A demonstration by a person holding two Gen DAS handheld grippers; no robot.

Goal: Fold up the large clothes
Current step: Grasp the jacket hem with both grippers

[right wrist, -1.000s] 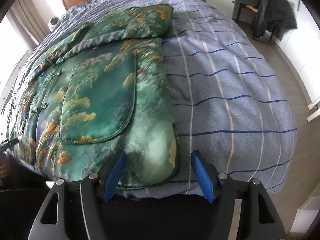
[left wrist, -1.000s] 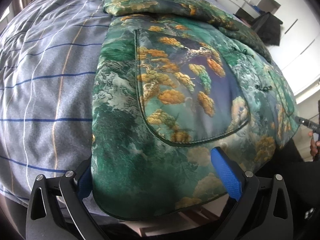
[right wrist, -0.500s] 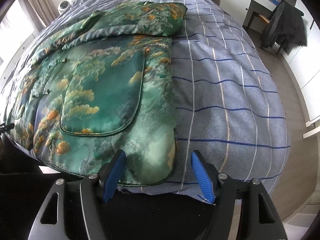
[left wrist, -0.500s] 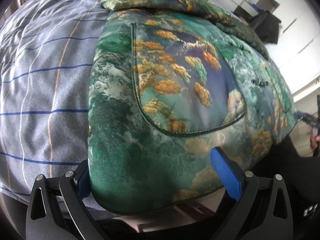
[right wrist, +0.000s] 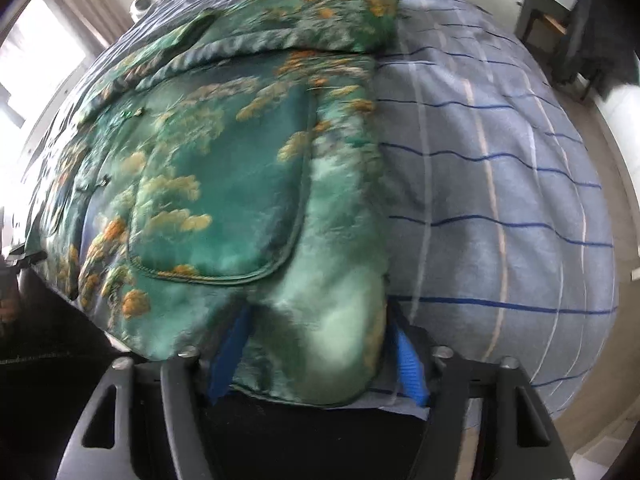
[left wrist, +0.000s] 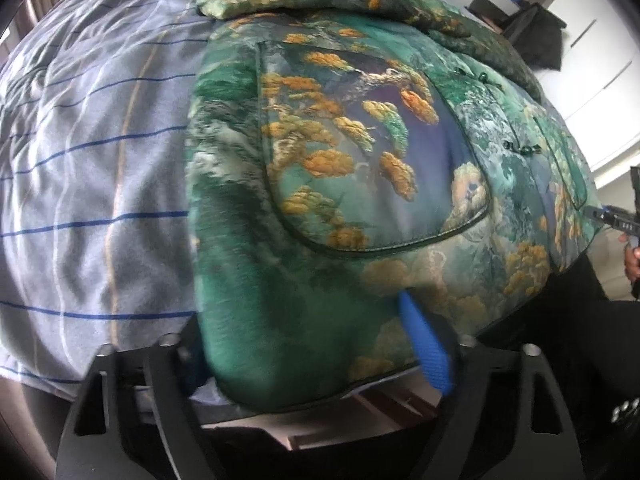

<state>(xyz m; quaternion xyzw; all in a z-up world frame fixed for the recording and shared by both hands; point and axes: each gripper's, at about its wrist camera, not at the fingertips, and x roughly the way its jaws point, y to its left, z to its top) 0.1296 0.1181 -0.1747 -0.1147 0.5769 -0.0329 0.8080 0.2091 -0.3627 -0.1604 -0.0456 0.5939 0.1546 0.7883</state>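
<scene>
the green brocade jacket lies spread flat on the bed, front side up, its patch pocket facing the ceiling and its near hem hanging a little over the bed's edge. the far sleeve is already laid across the top of the garment, so the body forms a rough rectangle. that layout reads as preparation for a fold that carries the hem away from the person toward the collar, and it explains why both grippers come in at the hem, one at each bottom corner: lifting the two corners together should keep the edge straight.

the left gripper straddles the corner nearest the striped sheet. its jaws have just been closing, and the hem sits between them, bulging up into a rounded fold. one blue pad presses into the cloth; the other finger is hidden behind the fabric, so a full pinch looks likely but i cannot confirm it from this view.

the right gripper takes the opposite corner. its jaws have also just been closing, to a narrower gap, and the pale green corner is bunched between both blue pads, which touch it on either side. this one appears to be pinching the jacket. the frames are blurred near the fingers.
</scene>
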